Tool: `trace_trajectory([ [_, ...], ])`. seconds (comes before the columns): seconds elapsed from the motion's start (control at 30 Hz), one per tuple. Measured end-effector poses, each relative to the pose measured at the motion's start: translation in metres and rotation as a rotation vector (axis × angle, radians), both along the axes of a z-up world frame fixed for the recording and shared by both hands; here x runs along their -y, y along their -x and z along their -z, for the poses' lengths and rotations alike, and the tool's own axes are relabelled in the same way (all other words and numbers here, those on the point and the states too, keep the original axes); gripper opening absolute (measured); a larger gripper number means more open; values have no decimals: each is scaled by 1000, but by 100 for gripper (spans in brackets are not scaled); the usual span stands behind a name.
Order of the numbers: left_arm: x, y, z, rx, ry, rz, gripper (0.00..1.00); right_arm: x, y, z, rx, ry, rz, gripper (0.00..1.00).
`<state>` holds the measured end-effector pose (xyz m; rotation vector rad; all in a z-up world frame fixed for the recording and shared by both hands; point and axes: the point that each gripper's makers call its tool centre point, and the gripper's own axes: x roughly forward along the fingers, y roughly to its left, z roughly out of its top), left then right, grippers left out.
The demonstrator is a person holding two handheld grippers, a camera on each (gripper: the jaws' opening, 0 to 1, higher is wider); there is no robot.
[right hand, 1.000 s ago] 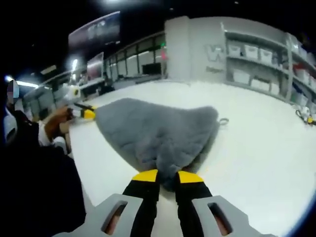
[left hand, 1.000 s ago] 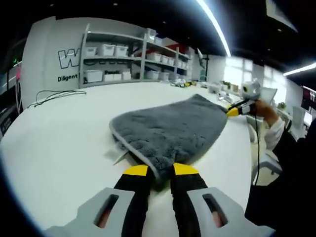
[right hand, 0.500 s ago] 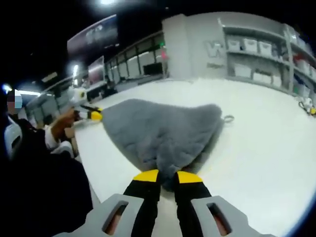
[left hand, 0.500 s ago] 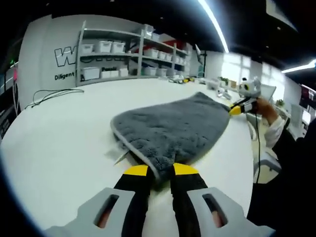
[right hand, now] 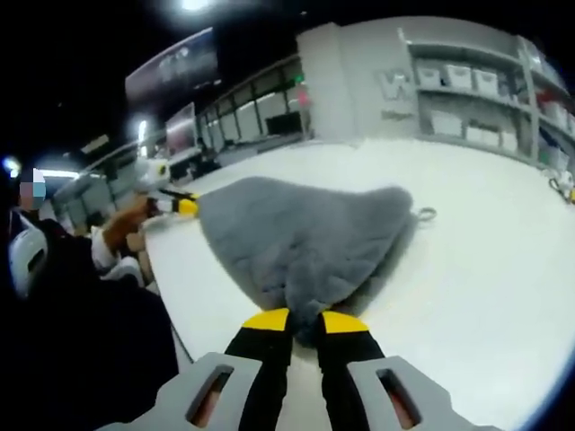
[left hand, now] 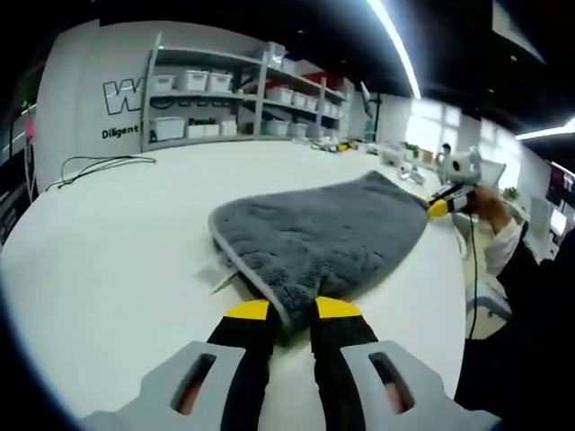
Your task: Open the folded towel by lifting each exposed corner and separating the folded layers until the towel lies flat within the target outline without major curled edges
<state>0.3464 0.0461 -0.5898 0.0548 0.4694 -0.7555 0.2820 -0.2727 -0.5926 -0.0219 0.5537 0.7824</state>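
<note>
Here we hold the grey towel (left hand: 319,235) by two corners over the white table (left hand: 108,242)

Our left gripper (left hand: 292,310) has its yellow-tipped jaws clamped on the near corner, and our right gripper (right hand: 292,321) is pinched on the opposite one; the towel is spread between them, mostly open yet puffed and resting partly on the table; we judge the unfolding largely done, with flattening and smoothing the edges left; we see no target outline; a small loop (right hand: 422,215) pokes from one edge; shelves of bins (left hand: 225,99) and a cable (left hand: 94,166) stand well clear
</note>
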Motion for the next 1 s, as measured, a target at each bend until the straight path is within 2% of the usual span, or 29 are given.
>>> trace_trajectory([
  [0.43, 2, -5, -1, 0, -23, -4, 16, 1, 3, 0, -23, -18, -23, 7],
  [0.7, -7, -21, -8, 15, -43, -10, 16, -2, 8, 0, -39, -31, -42, 7],
  [1.0, -6, -16, -8, 27, -66, -19, 16, -7, 14, 0, -47, -27, -56, 7],
])
